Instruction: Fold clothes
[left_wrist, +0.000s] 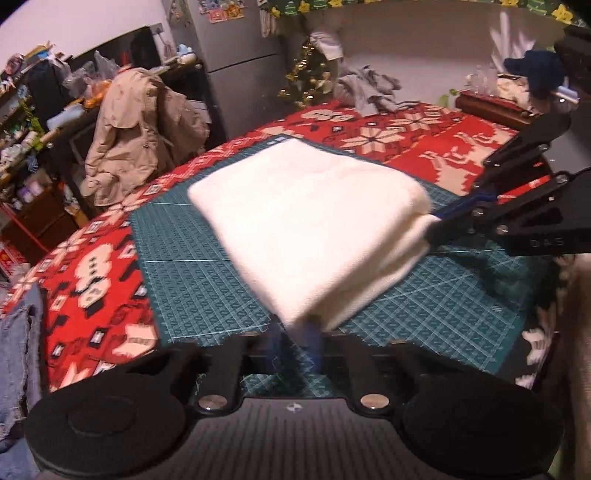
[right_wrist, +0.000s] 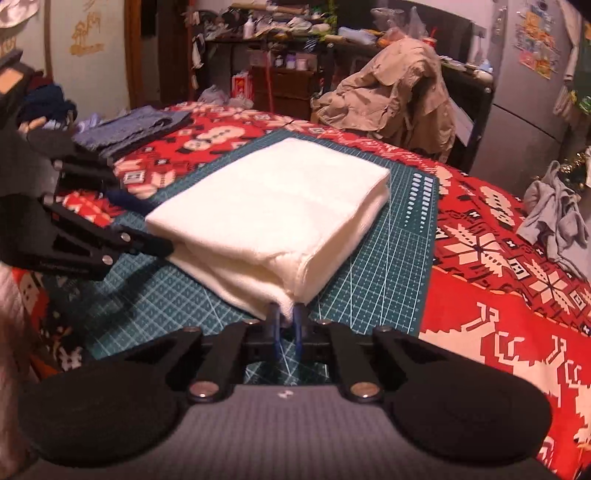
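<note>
Each matte black plastic gripper (right_wrist: 286, 321) (left_wrist: 295, 334) carries two angular linkage arms pinned with silver screws, thin blue fingertip pads (right_wrist: 300, 325), and round black discs flanking a grey ribbed body behind the jaws.

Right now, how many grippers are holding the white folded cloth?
2. The right gripper pinches the white folded cloth at one near corner; the left gripper pinches the other, on the green cutting mat.
</note>
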